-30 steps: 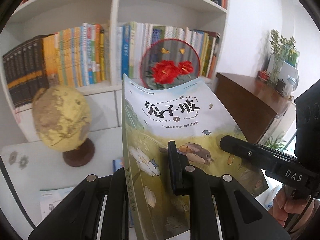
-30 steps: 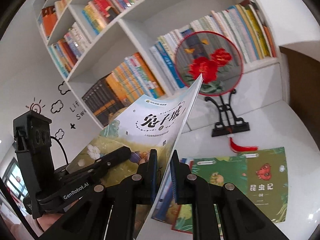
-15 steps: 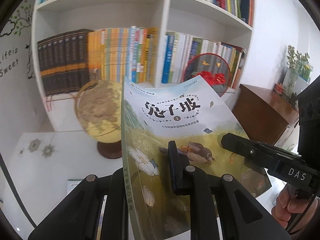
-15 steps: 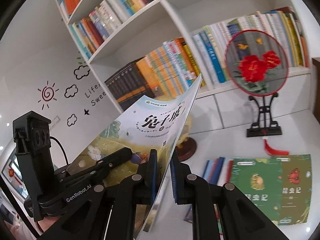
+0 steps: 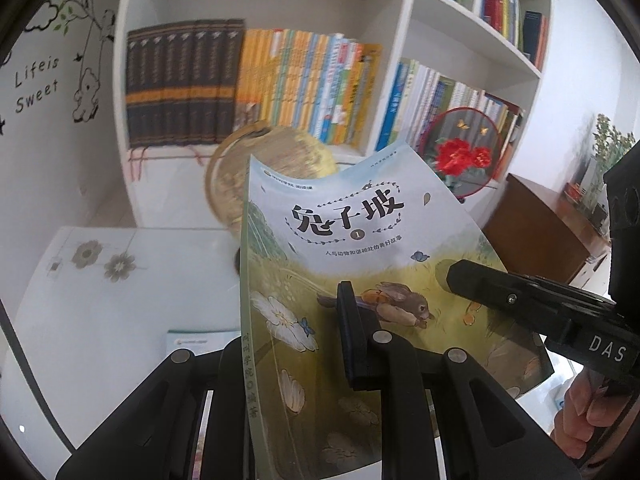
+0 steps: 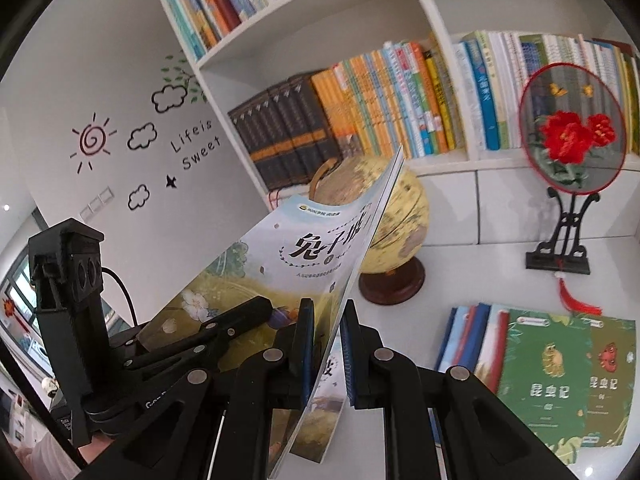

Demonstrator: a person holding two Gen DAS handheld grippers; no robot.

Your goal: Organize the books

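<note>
A thin picture book with a rabbit on its blue and green cover (image 5: pixel 352 256) is held up in the air in front of the white bookshelf (image 5: pixel 404 40). My left gripper (image 5: pixel 296 344) is shut on the book near its spine. My right gripper (image 6: pixel 326 316) is shut on the book's (image 6: pixel 280 264) other edge; it also shows in the left wrist view (image 5: pixel 480 280) at the right. The book stands tilted and bends slightly. Several books (image 6: pixel 544 368) lie flat on the white table (image 6: pixel 460 280), two with green covers.
A yellow globe (image 6: pixel 400 216) on a brown base stands behind the held book. A round red flower fan (image 6: pixel 572 128) on a black stand is at the right. Shelf compartments hold rows of upright books (image 5: pixel 304 88). A brown cabinet (image 5: pixel 552 224) is far right.
Both grippers have swung left with the book. The globe now sits behind the book and the fan has slid right. The grip on the book is unchanged.
</note>
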